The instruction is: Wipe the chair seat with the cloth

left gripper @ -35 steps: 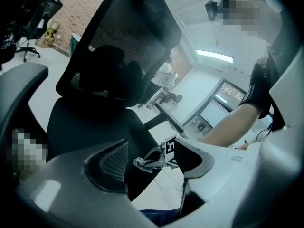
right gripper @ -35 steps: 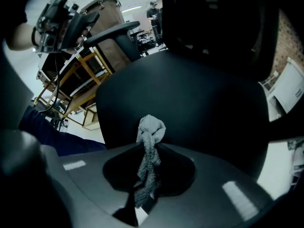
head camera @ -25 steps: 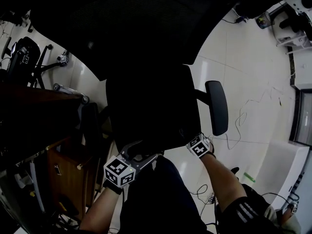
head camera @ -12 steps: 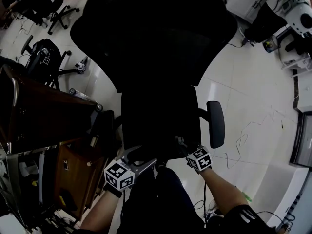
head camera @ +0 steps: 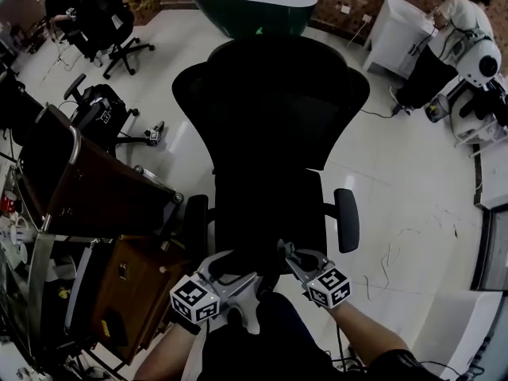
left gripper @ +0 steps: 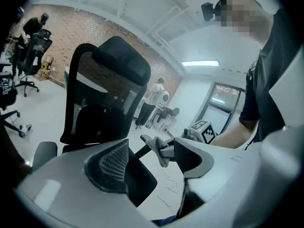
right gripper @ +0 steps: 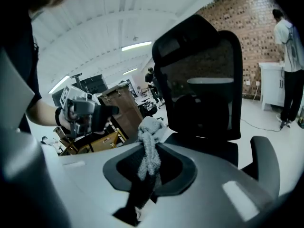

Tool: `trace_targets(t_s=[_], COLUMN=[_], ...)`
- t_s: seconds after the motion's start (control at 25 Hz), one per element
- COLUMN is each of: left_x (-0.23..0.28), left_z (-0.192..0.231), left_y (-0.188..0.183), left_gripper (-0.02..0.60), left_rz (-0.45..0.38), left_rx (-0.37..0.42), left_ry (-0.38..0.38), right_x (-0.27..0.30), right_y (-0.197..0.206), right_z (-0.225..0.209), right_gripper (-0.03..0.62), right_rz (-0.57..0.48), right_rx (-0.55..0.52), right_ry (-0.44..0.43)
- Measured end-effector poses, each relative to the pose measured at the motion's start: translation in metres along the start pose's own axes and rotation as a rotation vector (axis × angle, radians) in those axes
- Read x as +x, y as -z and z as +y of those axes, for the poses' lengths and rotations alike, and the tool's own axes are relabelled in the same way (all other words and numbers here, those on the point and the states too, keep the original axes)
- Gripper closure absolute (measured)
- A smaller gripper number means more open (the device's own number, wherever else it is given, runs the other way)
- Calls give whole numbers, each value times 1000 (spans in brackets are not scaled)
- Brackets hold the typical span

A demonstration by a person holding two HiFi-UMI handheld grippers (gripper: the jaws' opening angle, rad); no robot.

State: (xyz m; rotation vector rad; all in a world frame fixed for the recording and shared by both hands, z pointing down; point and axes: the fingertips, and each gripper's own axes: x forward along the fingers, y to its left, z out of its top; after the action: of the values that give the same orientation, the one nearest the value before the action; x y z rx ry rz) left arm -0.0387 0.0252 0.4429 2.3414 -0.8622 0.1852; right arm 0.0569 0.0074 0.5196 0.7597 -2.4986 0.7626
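Note:
A black mesh office chair stands in front of me, its seat (head camera: 268, 209) below the tall backrest (head camera: 270, 94). My right gripper (head camera: 286, 251) hovers at the seat's front edge and is shut on a small grey cloth (right gripper: 149, 145), which sticks up bunched from between its jaws. My left gripper (head camera: 232, 265) is beside it at the front left of the seat, open, with nothing between its jaws. Looking along the left gripper (left gripper: 152, 158), I see the cloth (left gripper: 156, 147) in the right gripper's tip. The chair's backrest (right gripper: 202, 80) fills the right gripper view.
The chair's armrests (head camera: 347, 219) flank the seat. A brown wooden desk (head camera: 87, 189) and a cabinet (head camera: 131, 284) stand close on the left. Other black chairs (head camera: 107, 18), a green tub (head camera: 250, 2), a white cabinet (head camera: 390, 22), a person (head camera: 460, 14) and floor cables (head camera: 397, 248) are around.
My head view has tilted up, so the whole chair and the room behind it show now. Both grippers sit lower in the picture and closer together at the seat's front edge.

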Motion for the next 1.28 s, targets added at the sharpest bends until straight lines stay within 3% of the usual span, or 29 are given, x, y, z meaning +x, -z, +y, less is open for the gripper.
trace_targets(t_s=[0.2, 0.36, 0.72, 1.0, 1.28], left_x=[-56, -131, -244, -269, -250], left_z=[-31, -55, -155, -200, -246], left_y=[-5, 0, 51, 69, 61], left_gripper=[259, 259, 259, 259, 259], left_rz=[-62, -106, -125, -129, -183], left_rx=[56, 111, 167, 186, 191], left_ry=[34, 35, 84, 117, 95], right_x=[-37, -60, -159, -217, -263], right_y=[-32, -42, -24, -8, 15], right_z=[71, 137, 274, 313, 321], right_gripper=[537, 537, 539, 540, 542], right_rz=[-126, -223, -395, -436, -442], right_rx=[5, 29, 57, 0, 0], right_ry=[0, 28, 52, 100, 50])
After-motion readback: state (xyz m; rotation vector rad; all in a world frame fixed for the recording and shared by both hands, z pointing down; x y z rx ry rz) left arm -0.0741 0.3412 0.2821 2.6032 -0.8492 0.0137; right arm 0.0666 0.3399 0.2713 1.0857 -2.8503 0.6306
